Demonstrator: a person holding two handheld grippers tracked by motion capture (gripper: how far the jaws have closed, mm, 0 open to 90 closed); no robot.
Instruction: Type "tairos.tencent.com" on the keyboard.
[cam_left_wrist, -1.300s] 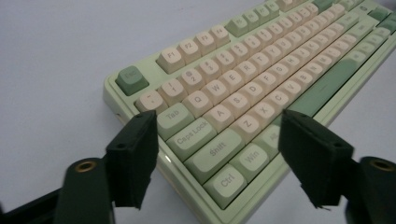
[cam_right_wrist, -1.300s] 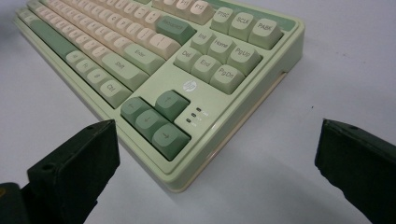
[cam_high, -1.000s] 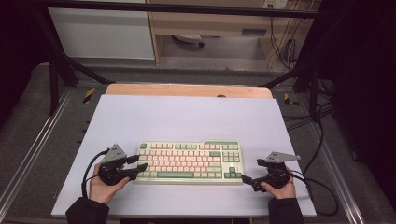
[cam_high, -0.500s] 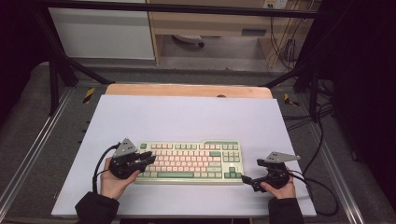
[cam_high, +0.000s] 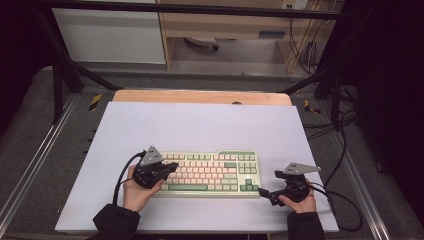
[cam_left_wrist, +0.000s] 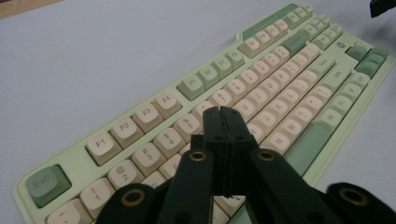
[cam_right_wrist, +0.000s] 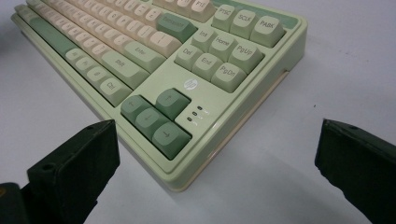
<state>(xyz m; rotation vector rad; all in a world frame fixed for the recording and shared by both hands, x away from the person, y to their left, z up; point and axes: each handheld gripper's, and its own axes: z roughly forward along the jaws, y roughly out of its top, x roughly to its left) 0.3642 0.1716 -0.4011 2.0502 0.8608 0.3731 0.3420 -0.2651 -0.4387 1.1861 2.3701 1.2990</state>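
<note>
On the table (cam_high: 200, 125) the keyboard (cam_high: 212, 172) lies near the front edge, the left gripper (cam_high: 167, 167) over its left end with jaws just pressed together on nothing, the right gripper (cam_high: 265, 192) spread wide beside its right corner.

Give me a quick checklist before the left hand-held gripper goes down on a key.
1. Left hand-held gripper jaws shut, nothing between them: ok; they have just been closing.
2. Its tip over the left end of the pale green and cream plastic keyboard, above the number row: ok.
3. Tip touching a key: cannot tell.
4. Right hand-held gripper open, at the keyboard's right front corner: ok.
5. Right jaws pressing on the keyboard: not ok, they stand wide with the corner between them.
6. Keyboard flat on the white table surface: ok.
</note>
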